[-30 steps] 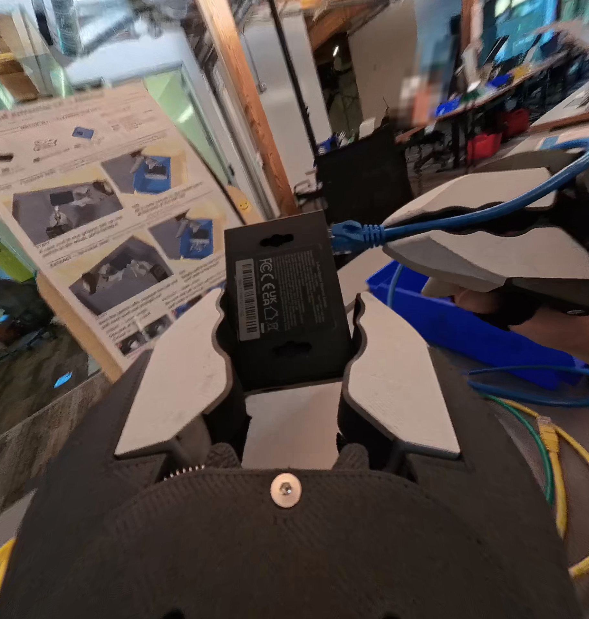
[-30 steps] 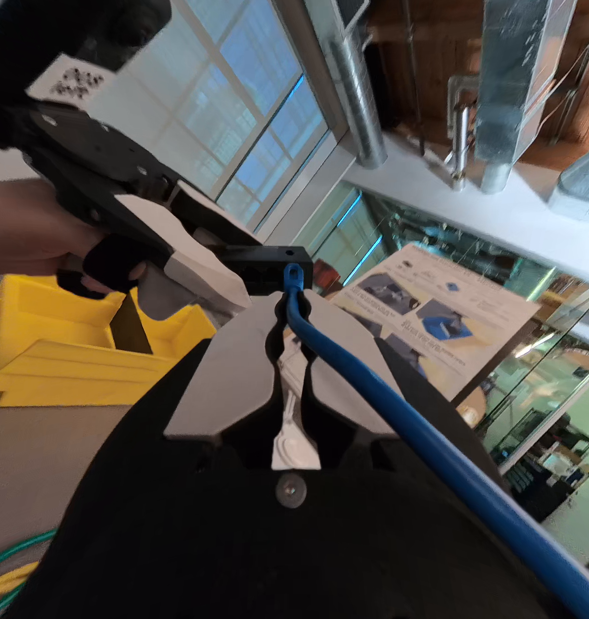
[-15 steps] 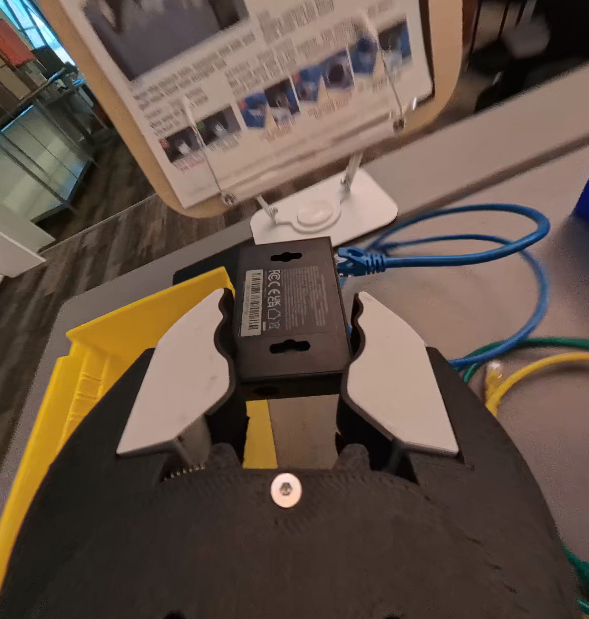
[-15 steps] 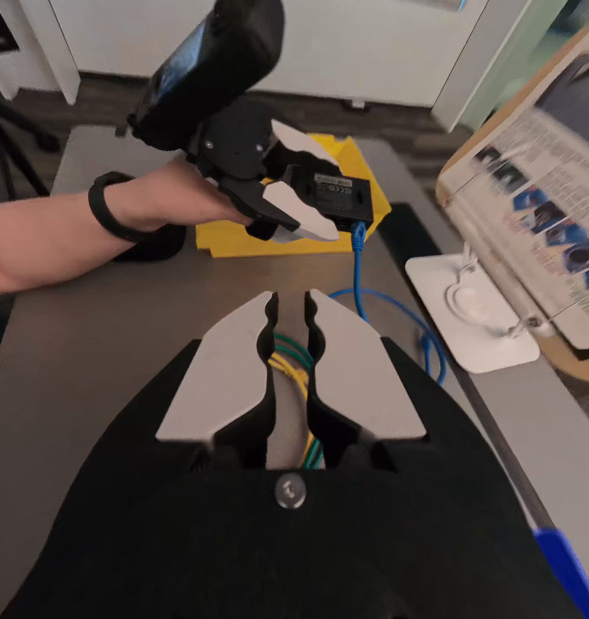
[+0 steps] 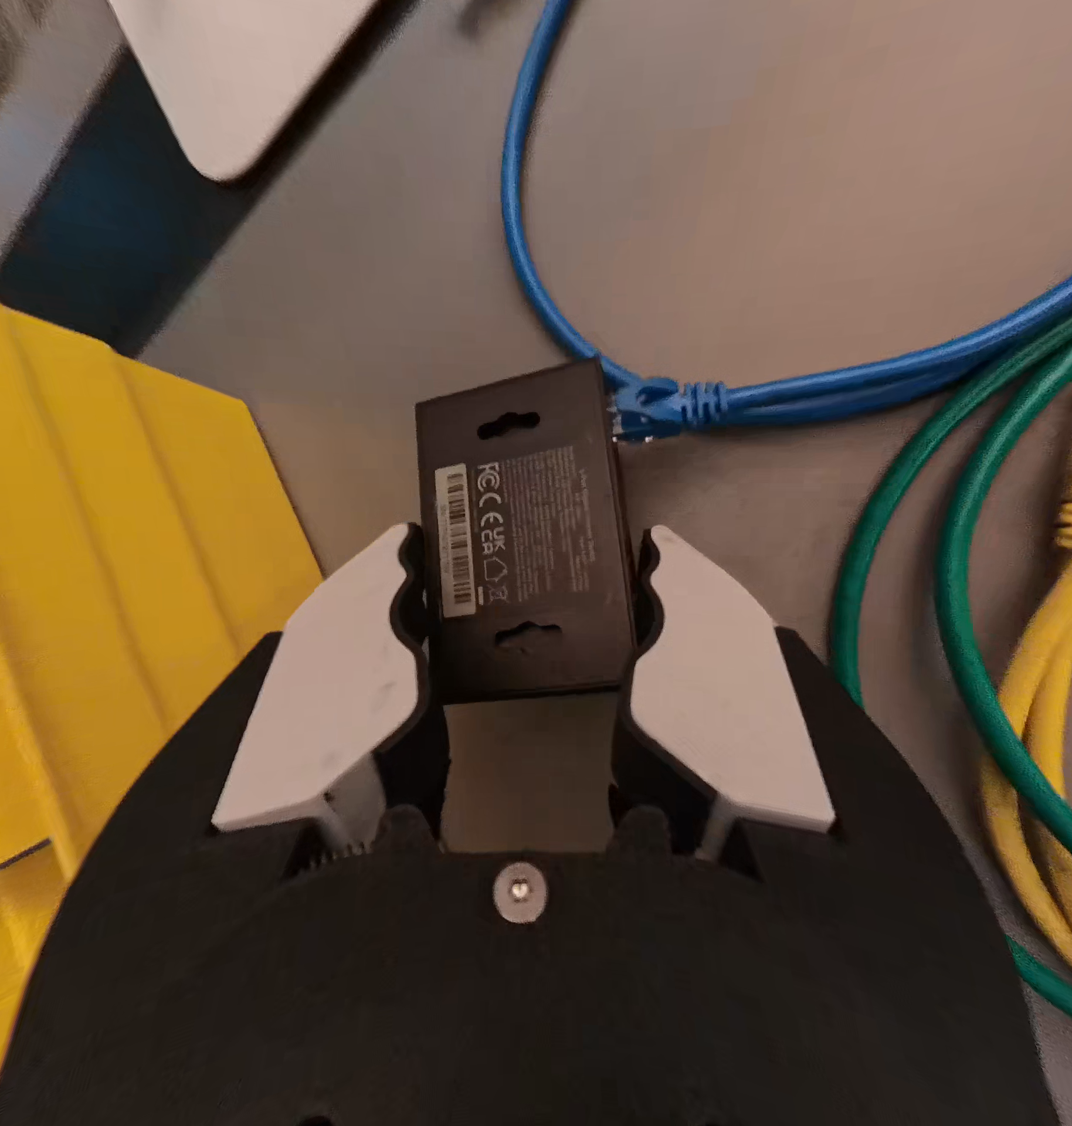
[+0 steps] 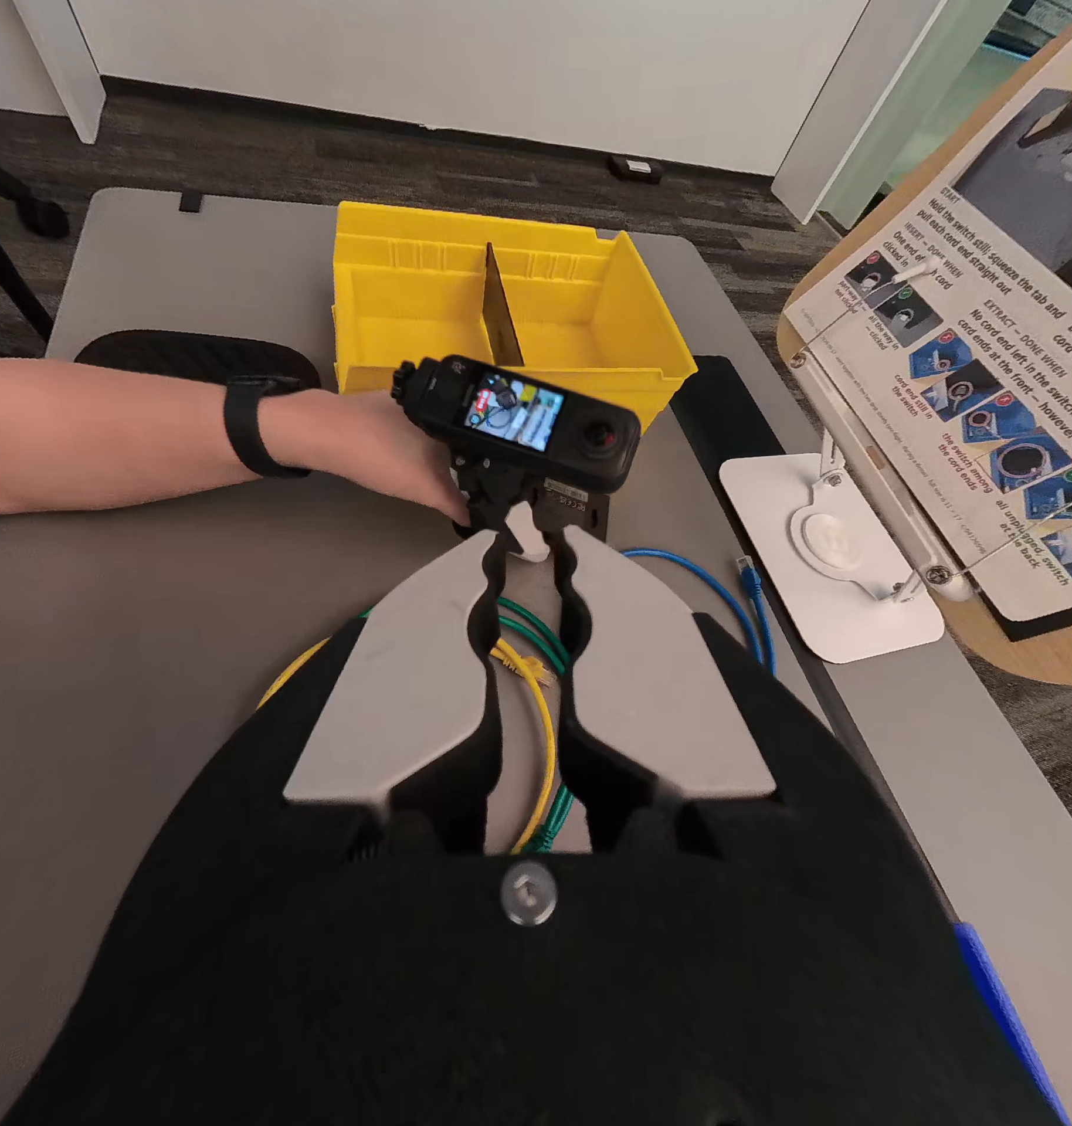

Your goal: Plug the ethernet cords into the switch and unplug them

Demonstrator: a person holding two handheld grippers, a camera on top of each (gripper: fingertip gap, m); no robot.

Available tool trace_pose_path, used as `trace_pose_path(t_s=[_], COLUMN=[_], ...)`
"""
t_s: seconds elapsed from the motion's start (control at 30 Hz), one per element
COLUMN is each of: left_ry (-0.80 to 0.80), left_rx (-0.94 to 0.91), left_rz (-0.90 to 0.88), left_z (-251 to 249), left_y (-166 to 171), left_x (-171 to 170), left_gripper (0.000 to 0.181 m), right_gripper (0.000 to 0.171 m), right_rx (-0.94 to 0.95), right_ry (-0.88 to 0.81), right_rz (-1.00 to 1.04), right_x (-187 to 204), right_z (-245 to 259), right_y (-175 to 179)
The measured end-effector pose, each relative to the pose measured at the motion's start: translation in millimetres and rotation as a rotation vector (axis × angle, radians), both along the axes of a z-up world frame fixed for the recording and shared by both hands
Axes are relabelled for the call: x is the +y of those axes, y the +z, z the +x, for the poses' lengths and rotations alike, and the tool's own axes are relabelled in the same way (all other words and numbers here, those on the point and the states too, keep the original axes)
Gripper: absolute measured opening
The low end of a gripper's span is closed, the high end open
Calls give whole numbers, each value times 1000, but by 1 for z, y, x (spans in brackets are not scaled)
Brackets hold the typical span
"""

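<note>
1. The black switch [image 5: 524, 536] is clamped by its long sides between the fingers of the left gripper [image 5: 527, 542], label face up, held low over the middle of the table [image 6: 156, 609].
2. One end of the blue cord [image 5: 643, 408] is seated in the switch's right side, near its far corner — the cord runs off rightward, then loops back across the table.
3. The right gripper [image 6: 524, 536] is held empty, its fingers a little apart, above the yellow cord [image 6: 543, 731] and green cord [image 6: 530, 627], which lie coiled on the table nearer the person.
4. The relation that matters, as judged: the ports face right, toward the right gripper, and a loose yellow plug [image 6: 521, 661] lies directly beneath it, its long axis slanting across the gripper's line. The right gripper is clearly the nearer tool for the next cord.
5. Only the left wrist view shows the blue plug at its port; whether it is latched cannot be told.
6. Only the right wrist view shows the blue cord's free plug [image 6: 747, 570] near the white stand base [image 6: 826, 548], the empty yellow bin [image 6: 503, 304] toward the far edge, and the hand [image 6: 399, 451] holding the left gripper.
</note>
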State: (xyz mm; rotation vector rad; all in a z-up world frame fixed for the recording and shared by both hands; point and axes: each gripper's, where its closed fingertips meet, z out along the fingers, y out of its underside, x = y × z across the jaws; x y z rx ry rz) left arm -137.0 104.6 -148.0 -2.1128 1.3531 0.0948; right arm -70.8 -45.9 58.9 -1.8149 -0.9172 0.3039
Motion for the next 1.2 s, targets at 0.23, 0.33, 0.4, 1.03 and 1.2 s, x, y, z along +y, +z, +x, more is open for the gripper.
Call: trace_pose_path(t_s=[0.23, 0.33, 0.4, 1.03, 1.2], left_ry=[47, 47, -10, -555, -974], left_rx=[-85, -108, -120, -179, -257], left_rz=[-133, -135, -164, -224, 34], left_z=[-4, -10, -10, 98, 159], left_y=[0, 23, 46, 41, 49], left_x=[-2, -7, -26, -137, -170], left_gripper=[76, 78, 75, 43, 59], right_gripper=[16, 16, 17, 16, 16], right_rx=[-8, -14, -17, 5, 2], right_ry=[-15, -21, -29, -82, -49], right_rz=[6, 9, 17, 164, 227], right_x=[0, 0, 0, -23, -43], right_z=[5, 7, 10, 39, 38], right_y=[1, 1, 2, 42, 59])
